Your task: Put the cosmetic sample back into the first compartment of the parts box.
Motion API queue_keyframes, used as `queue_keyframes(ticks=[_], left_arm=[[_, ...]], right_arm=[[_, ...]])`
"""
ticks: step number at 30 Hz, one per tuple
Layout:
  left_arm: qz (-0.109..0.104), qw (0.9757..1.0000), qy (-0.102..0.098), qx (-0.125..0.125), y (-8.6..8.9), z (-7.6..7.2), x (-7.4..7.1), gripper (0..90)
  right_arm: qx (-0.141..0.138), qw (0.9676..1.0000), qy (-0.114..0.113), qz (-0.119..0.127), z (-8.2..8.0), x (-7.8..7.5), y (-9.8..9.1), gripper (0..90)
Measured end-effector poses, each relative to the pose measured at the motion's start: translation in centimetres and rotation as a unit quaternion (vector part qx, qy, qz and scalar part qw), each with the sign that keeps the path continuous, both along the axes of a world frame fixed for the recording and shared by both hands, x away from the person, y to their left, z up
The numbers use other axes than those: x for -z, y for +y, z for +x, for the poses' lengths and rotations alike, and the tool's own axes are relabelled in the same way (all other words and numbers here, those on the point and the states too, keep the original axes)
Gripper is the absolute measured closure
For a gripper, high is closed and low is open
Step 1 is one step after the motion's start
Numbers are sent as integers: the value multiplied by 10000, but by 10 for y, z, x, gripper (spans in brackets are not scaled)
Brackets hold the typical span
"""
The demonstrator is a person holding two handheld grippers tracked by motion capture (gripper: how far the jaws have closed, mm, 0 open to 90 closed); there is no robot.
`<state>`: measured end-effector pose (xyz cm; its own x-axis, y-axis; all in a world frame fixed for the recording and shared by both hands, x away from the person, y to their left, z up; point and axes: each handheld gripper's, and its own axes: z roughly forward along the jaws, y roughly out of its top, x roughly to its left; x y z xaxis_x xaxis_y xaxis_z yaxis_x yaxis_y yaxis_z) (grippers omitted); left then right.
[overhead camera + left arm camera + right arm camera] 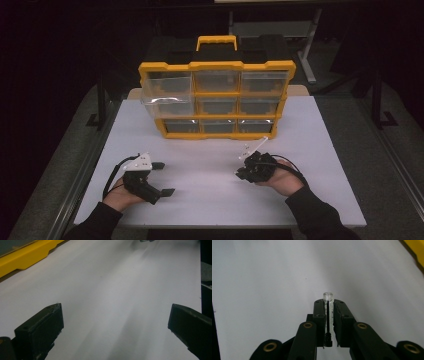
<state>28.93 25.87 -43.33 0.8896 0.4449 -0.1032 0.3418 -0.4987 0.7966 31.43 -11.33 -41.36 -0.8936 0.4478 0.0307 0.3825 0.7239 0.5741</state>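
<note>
A yellow organiser box (216, 65) with clear drawers stands upright at the back of the white table (215, 195). Its middle-left drawer (167, 106) juts out a little. My left gripper (164, 178) rests near the front left with its jaws wide apart; in the left gripper view it (113, 322) stands open over bare table. My right gripper (241, 173) lies at the front right, pointing left. The right gripper view shows it (328, 303) shut on a small clear tube (328, 296) with printed marks, whose round end sticks out past the fingertips.
A corner of the yellow box shows in the left gripper view (22, 255) and in the right gripper view (420, 250). A wide stretch of white tabletop lies between the two grippers and the box. Dark floor and desk legs (307, 55) surround the table.
</note>
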Motion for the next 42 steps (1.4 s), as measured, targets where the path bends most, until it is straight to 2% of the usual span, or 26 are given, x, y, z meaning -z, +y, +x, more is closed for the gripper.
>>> queue_keyframes(ticks=[8, 21, 29, 33, 42], left_arm=[[-7, 10000, -1, 2, 0, 0, 0, 0], [2, 10000, -27, 13, 0, 0, 0, 0], [-4, 10000, -10, 15, 0, 0, 0, 0], [-7, 10000, -17, 12, 0, 0, -1, 0], [-19, 10000, -3, 33, -1, -1, -1, 0]], right_arm=[[102, 9999, -31, 120, 5, -14, -4, 788], [150, 9996, -36, 244, 10, -29, -4, 789], [138, 9995, -25, 287, 13, -33, -1, 789], [134, 9993, -72, 343, 14, -41, 2, 788], [104, 9993, -100, 358, 19, -49, 10, 788]])
